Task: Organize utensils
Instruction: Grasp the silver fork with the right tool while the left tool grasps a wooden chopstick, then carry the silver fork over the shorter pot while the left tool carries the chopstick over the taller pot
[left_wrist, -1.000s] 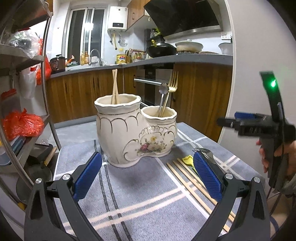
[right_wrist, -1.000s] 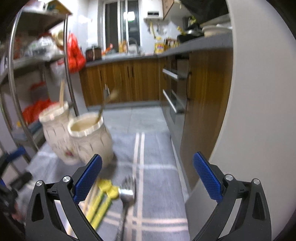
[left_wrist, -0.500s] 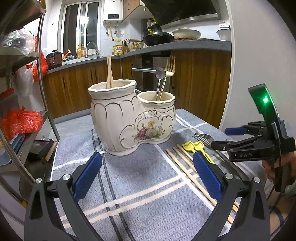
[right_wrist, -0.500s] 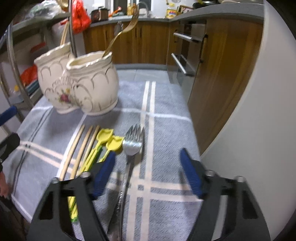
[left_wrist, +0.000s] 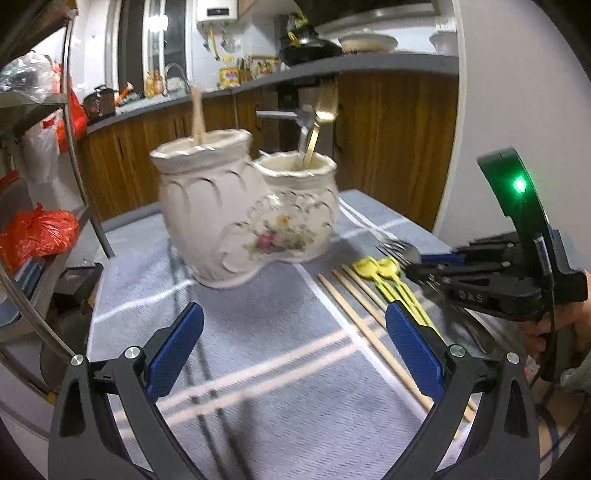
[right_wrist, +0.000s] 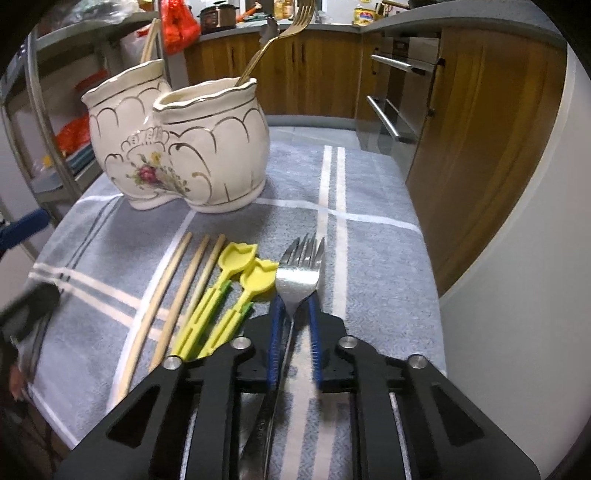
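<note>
A cream ceramic double utensil holder (right_wrist: 177, 147) stands on the grey cloth; it also shows in the left wrist view (left_wrist: 243, 218). It holds chopsticks (left_wrist: 197, 114) in one pot and a gold fork (right_wrist: 280, 40) in the other. A silver fork (right_wrist: 299, 277) lies flat on the cloth. My right gripper (right_wrist: 293, 310) straddles its neck, jaws nearly closed with a small gap each side. Two yellow plastic utensils (right_wrist: 229, 291) and three wooden chopsticks (right_wrist: 177, 295) lie left of the fork. My left gripper (left_wrist: 295, 339) is open and empty above the cloth.
The table edge runs close along the right of the fork, with a white wall (right_wrist: 517, 295) beyond. A metal shelf rack (left_wrist: 55, 184) stands at the left. Wooden kitchen cabinets (right_wrist: 480, 129) and an oven lie behind the table.
My right gripper has dropped to the cloth and narrowed its jaws around the silver fork's neck. The left gripper has shifted slightly; its view is blurred.
</note>
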